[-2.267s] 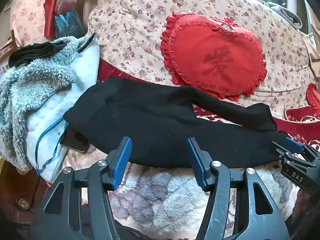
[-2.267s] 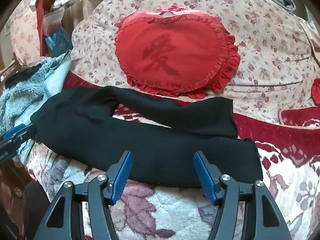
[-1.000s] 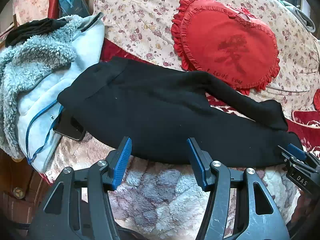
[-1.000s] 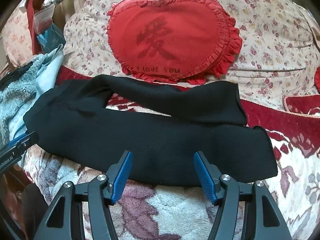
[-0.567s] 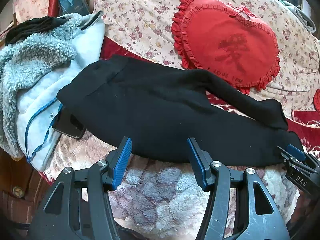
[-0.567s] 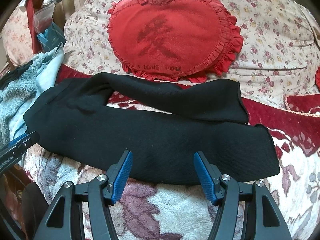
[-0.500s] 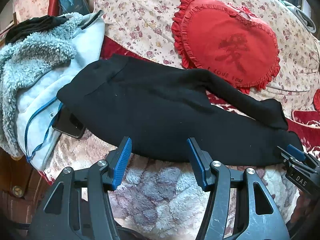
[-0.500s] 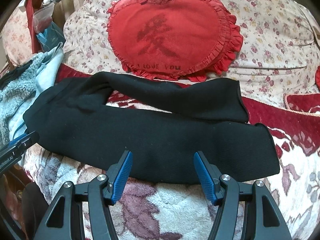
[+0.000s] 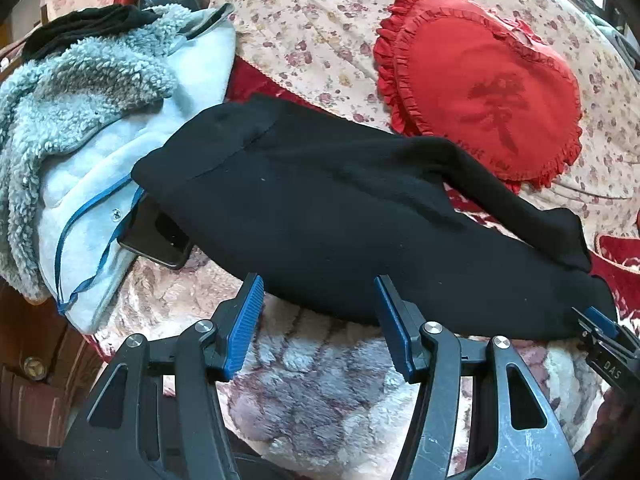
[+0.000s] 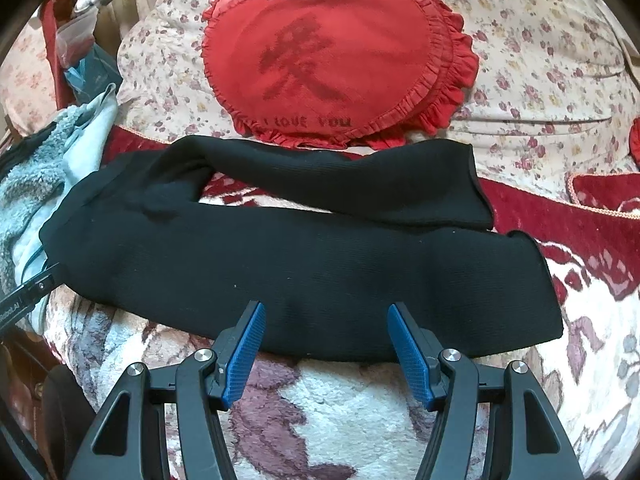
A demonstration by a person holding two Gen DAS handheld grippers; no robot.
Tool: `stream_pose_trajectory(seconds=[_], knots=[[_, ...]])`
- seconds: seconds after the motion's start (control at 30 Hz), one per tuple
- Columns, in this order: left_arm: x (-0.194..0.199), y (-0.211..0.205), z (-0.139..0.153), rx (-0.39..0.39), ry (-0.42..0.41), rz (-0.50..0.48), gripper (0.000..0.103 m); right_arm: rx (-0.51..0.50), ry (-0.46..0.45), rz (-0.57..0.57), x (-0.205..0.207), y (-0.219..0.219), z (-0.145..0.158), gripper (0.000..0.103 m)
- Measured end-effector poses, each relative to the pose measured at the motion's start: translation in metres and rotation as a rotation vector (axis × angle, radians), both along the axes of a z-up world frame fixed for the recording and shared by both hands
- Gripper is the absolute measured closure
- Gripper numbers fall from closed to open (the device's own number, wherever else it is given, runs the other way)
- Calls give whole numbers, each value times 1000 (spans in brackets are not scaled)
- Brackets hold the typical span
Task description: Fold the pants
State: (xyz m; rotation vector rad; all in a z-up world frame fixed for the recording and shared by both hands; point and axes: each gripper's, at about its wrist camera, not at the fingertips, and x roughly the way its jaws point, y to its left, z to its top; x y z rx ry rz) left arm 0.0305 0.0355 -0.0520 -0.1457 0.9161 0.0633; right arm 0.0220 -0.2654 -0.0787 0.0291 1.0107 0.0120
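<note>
Hovering wide open, empty, just short of black pants: left tongs and right tongs. Lying spread over a plush blanket, below a red heart pillow.

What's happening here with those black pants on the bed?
A person is holding two sets of tongs over a pair of black pants spread flat on a fuzzy blanket. The left tongs and the right tongs are both open at the near edge of the pants, gripping nothing. The two legs lie slightly apart, not yet folded. A red heart-shaped pillow sits behind, and a fluffy jacket lies by the waistband.
</note>
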Motion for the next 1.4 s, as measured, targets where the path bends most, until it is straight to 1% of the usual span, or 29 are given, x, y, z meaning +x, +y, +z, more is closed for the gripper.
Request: stream_pose_trajectory(seconds=[0.5, 0.77, 0.9, 0.97, 1.13, 1.3, 1.4], knots=[[6, 21, -10, -19, 33, 48, 46, 3, 34, -25, 3, -13, -8, 41], [9, 26, -13, -20, 42, 63, 46, 3, 41, -31, 4, -15, -10, 41], [9, 29, -14, -30, 46, 70, 46, 6, 28, -39, 1, -19, -7, 41], [9, 34, -14, -45, 52, 77, 46, 7, 20, -52, -2, -25, -5, 41], [7, 52, -16, -123, 63, 122, 46, -2, 26, -97, -10, -47, -3, 41], [8, 62, -20, -116, 70, 163, 46, 16, 38, -153, -19, -73, -4, 41], [9, 67, -22, -146, 77, 181, 46, 19, 42, -173, -22, -83, -5, 41]])
